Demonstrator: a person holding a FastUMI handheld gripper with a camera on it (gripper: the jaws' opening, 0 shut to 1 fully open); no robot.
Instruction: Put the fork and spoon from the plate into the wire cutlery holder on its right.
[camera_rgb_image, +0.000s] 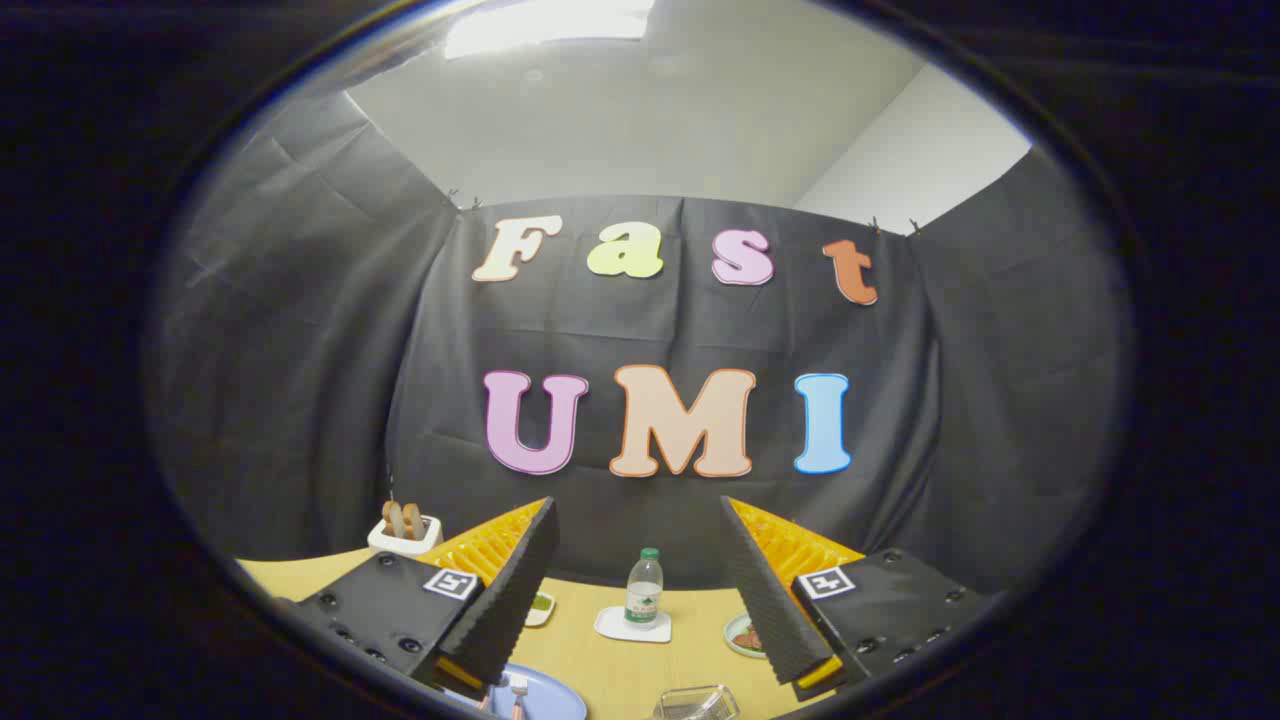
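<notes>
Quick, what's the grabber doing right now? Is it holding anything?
Hand-held gripper: open, fingers spread wide, holding nothing. It hangs above the table, with a water bottle beyond the fingers.

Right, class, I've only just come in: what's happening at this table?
A person's handheld gripper hangs open above a wooden table, gripping nothing. Just below its fingers lies the blue plate with cutlery handles on it. Beyond the fingers stands a water bottle on a white coaster. No cutlery has been picked up yet.
</notes>
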